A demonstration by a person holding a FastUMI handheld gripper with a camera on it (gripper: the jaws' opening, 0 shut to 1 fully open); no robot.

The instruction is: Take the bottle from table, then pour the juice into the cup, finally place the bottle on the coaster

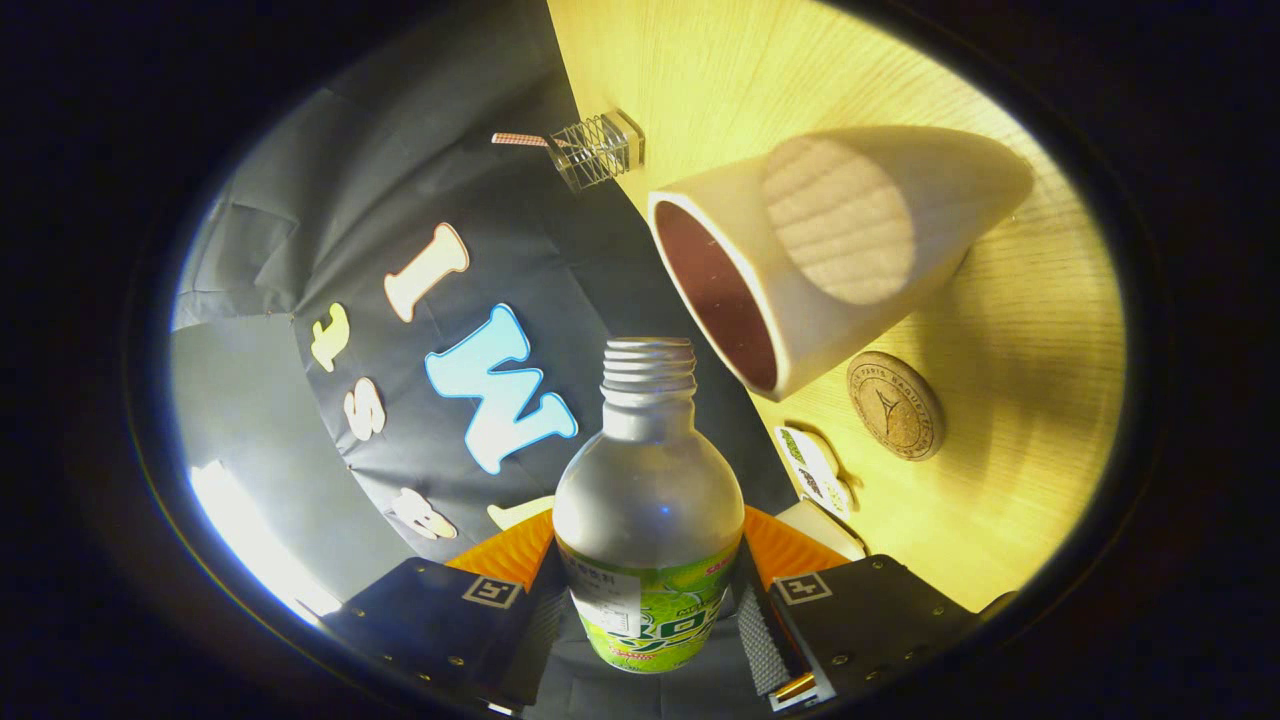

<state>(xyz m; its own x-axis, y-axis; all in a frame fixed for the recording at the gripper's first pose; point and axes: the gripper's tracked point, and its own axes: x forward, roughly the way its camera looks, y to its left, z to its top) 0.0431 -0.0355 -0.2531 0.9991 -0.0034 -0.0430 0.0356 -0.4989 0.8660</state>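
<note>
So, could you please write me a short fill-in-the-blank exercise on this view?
1. The claw is shut on the ____.
2. The bottle has no ____ on its threaded neck.
3. The round cork coaster lies on the table beside the ____.
4. The cup is white outside and ____ inside.

Missing words: bottle; cap; cup; brown
</note>
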